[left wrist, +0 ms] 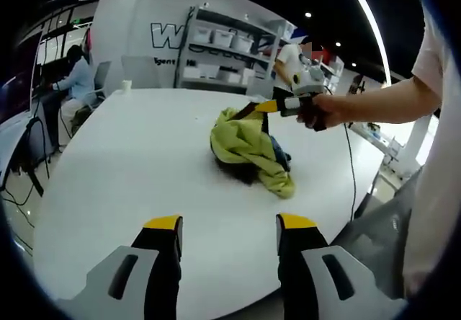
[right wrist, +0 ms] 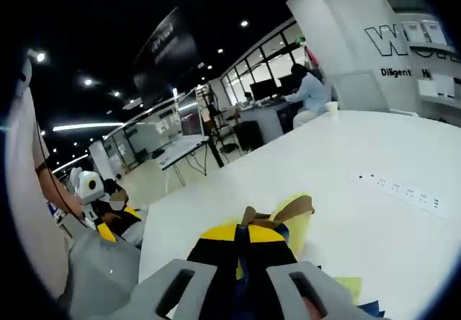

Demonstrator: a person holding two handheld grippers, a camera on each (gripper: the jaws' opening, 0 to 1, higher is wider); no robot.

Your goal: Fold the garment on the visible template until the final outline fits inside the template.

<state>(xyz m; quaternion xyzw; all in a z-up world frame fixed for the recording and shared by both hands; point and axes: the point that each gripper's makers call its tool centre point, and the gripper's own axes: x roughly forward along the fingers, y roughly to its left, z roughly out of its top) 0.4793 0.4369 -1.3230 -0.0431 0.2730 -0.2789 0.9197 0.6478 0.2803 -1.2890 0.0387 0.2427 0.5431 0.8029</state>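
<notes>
Left claw (left wrist: 227,226) spread above bare white worktop (left wrist: 130,161). Mid-worktop, crumpled yellow-green garment (left wrist: 248,150) over something dark. Right claw (right wrist: 243,235) pressed together, pinching garment edge. Beyond: cup (left wrist: 127,86), shelving (left wrist: 223,53), seated person (left wrist: 75,82).

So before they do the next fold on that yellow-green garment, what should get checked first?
1. Right gripper shut on the garment: ok.
2. Left gripper open, fingers empty: ok.
3. Garment spread flat: not ok, it lies bunched in a heap.
4. Template outline visible on the white table: cannot tell.
5. Garment away from the table edge: ok.
6. Dark cloth under the garment identified: cannot tell.
</notes>
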